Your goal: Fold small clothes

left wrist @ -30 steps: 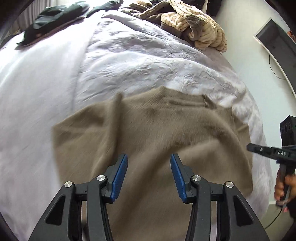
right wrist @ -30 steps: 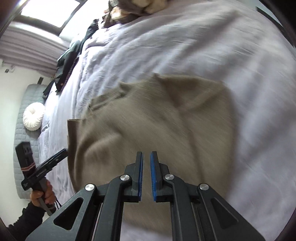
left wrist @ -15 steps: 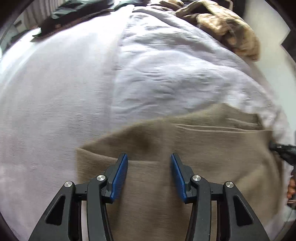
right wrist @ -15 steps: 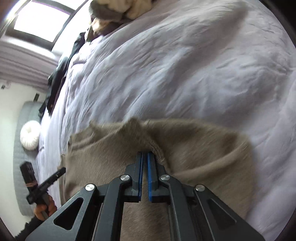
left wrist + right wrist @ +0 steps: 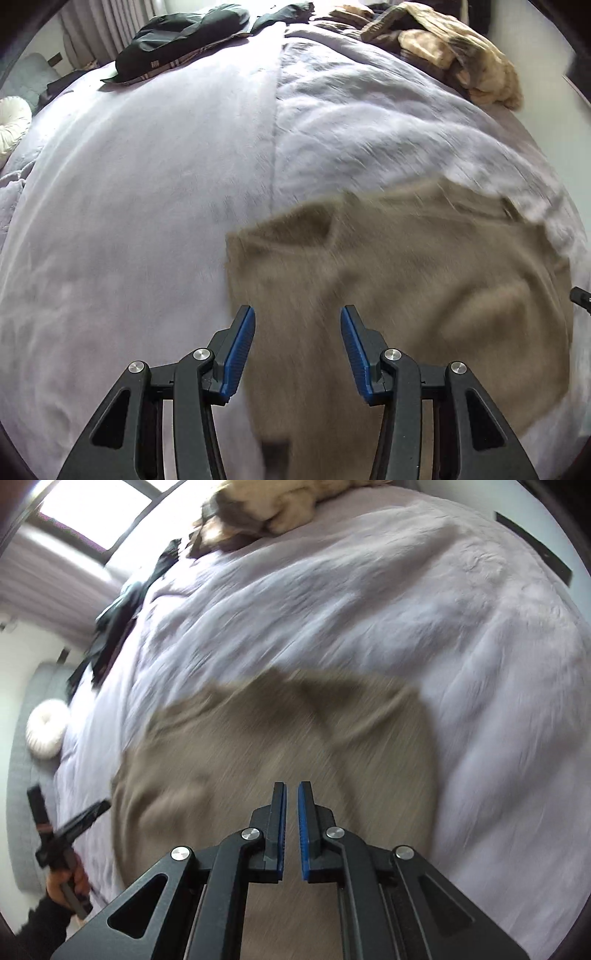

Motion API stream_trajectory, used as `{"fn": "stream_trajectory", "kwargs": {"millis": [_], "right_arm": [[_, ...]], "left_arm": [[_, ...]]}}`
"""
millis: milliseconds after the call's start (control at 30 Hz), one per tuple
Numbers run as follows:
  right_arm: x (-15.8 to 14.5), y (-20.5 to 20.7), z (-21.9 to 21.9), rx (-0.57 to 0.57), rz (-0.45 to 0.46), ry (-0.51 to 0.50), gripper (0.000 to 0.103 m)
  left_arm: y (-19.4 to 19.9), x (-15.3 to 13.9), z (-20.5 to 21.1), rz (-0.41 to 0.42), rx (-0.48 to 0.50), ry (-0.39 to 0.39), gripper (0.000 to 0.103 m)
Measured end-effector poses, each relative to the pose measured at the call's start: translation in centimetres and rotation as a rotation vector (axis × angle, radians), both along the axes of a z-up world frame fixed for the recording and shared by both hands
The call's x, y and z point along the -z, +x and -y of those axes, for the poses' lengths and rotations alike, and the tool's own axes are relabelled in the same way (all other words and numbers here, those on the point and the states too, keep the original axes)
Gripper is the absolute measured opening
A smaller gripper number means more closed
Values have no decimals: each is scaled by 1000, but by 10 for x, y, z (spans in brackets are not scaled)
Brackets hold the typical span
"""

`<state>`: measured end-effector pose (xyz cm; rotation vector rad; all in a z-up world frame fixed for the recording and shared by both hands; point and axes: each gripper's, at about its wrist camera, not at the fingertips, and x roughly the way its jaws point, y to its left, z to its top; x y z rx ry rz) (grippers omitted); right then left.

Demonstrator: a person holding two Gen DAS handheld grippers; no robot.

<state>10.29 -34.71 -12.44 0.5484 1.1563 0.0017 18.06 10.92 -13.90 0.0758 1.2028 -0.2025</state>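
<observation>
A tan knit garment (image 5: 406, 280) lies flat on the lilac bed cover (image 5: 147, 184), blurred by motion. My left gripper (image 5: 297, 314) hangs open above the garment's left edge, with nothing between its blue pads. In the right wrist view the same garment (image 5: 258, 760) fills the middle. My right gripper (image 5: 291, 786) is shut just above it, and I see no cloth pinched between its pads. The left gripper (image 5: 105, 806) shows at the far left of that view, held by a hand (image 5: 68, 882). The right gripper's tip (image 5: 580, 295) peeks in at the left view's right edge.
A heap of beige and brown clothes (image 5: 461, 55) lies at the far right of the bed. Dark clothes (image 5: 184, 37) lie at the far left. A white round cushion (image 5: 46, 733) rests on a grey seat beside the bed. Bare bed cover (image 5: 406, 609) surrounds the garment.
The left gripper has swung left, so the garment now sits to its right. The right gripper, down at a raised fold half a second ago, has pulled back; the fold has dropped flat.
</observation>
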Motion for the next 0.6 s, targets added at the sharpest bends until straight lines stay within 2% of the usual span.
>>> {"fn": "stream_trajectory", "kwargs": {"millis": [133, 233, 267, 333, 467, 600], "right_arm": [[19, -33, -31, -54, -70, 30, 7], [44, -49, -37, -62, -155, 14, 7], [49, -54, -35, -56, -159, 31, 7], [52, -63, -27, -39, -165, 64, 7], [52, -73, -20, -29, -195, 57, 7], [48, -77, -22, -27, -220, 23, 7]], "left_arm": [[-36, 24, -1, -73, 3, 47, 50], [-50, 35, -14, -67, -14, 35, 50], [-50, 34, -18, -70, -28, 37, 56], [-51, 34, -33, -98, -76, 32, 63], [-56, 34, -50, -131, -122, 13, 63], [-62, 32, -45, -141, -114, 59, 63]]}}
